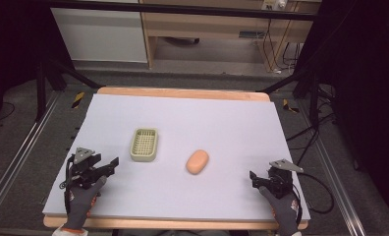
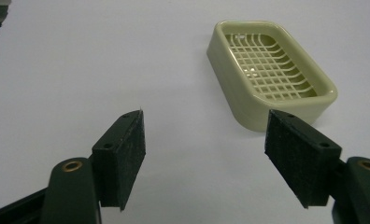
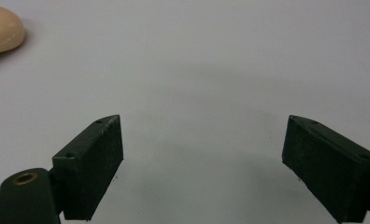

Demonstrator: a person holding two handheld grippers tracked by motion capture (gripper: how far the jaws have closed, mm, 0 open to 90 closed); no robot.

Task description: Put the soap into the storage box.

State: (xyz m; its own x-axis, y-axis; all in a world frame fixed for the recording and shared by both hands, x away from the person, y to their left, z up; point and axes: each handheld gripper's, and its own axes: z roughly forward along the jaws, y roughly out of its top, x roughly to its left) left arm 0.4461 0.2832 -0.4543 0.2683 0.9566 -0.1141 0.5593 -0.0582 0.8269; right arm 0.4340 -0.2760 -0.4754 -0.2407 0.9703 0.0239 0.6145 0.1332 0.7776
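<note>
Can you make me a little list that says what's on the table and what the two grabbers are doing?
table: white sheet on top
soap dish: pale green soap dish, empty, left of middle
soap: peach soap bar, lying right of the dish, apart from it
left gripper: left gripper open, holding nothing, aimed toward the dish
right gripper: right gripper open, holding nothing, soap off to its left

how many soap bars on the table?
1. The peach soap bar lies on the white table cover, right of the empty green soap dish and apart from it. Nothing seems to hide another.
</note>
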